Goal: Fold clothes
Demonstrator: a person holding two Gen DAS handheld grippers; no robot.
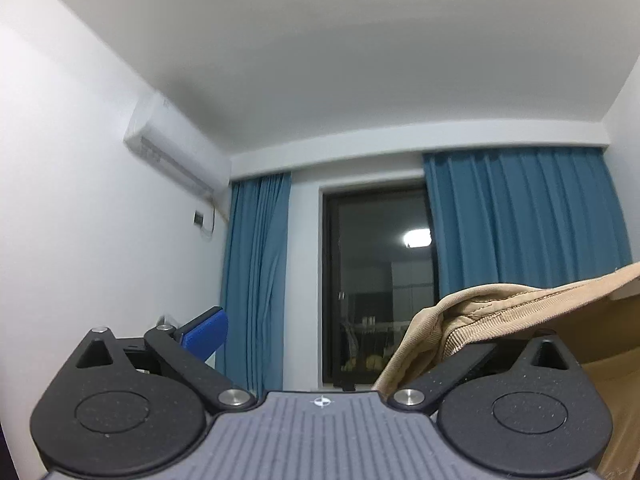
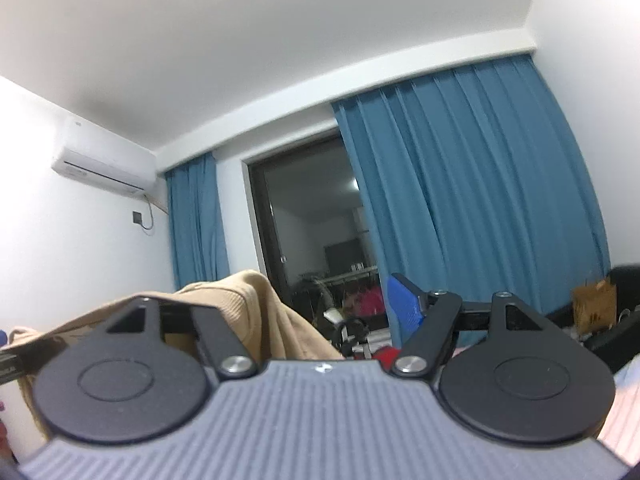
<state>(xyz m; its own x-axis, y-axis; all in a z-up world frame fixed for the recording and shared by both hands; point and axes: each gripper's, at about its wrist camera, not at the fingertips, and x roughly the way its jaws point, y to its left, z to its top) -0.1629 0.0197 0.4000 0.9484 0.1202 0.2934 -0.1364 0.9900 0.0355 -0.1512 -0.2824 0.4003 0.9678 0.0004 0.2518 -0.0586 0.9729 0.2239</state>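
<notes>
Tongs (image 1: 324, 332) facing blue curtains (image 1: 528, 220)

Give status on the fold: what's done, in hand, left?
Done: no folded piece shows in either view. In hand: tan garment hangs over one finger each of the left hand-held gripper and right hand-held gripper, jaws apart, nothing pinched. Left: every fold, it seems.
</notes>
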